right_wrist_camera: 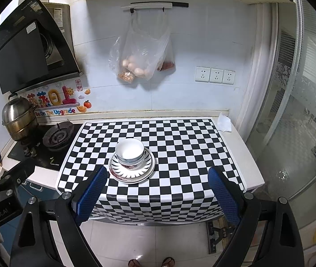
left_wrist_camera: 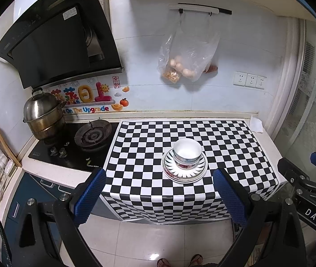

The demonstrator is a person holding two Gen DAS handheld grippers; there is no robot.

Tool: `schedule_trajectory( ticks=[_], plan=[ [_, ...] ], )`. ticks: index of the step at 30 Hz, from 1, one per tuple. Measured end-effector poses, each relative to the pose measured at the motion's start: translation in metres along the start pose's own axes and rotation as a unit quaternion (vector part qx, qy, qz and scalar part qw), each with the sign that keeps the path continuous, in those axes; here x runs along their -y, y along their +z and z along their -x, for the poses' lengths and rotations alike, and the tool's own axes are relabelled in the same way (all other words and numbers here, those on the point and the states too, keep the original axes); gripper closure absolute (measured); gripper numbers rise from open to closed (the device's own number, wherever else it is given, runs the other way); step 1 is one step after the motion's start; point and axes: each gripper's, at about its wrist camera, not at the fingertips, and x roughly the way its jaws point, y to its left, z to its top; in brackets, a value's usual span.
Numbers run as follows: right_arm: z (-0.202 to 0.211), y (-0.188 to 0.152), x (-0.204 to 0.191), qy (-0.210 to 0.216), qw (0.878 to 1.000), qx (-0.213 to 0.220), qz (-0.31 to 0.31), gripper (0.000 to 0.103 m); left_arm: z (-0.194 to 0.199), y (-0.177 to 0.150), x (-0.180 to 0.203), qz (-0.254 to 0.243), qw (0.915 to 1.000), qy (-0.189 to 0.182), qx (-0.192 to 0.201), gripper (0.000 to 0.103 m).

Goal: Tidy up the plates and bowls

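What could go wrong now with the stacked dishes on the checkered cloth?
1. The bowls sit off-centre on the plates, toward the stack's far left; a nudge may tip them.
2. The checkered cloth hangs over the counter edge; a tool catching it could drag the stack.

White bowls (left_wrist_camera: 187, 151) stand nested and upright on stacked plates (left_wrist_camera: 184, 170), the top plate black-and-white striped, on the checkered desk (left_wrist_camera: 224, 142).

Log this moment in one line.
left gripper open, empty | right gripper open, empty | white ceramic bowls nested on striped plates | checkered mat
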Motion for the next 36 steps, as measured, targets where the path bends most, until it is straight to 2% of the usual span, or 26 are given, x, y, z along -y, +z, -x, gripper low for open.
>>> schedule_trajectory(
  ticks=[36],
  plan=[
    [-0.021,0.001,-0.001,0.000,1.000,-0.020,0.005,0.009,-0.025,0.000,0.005,-0.002,0.9999,0.003,-0.012,0.004]
  ],
)
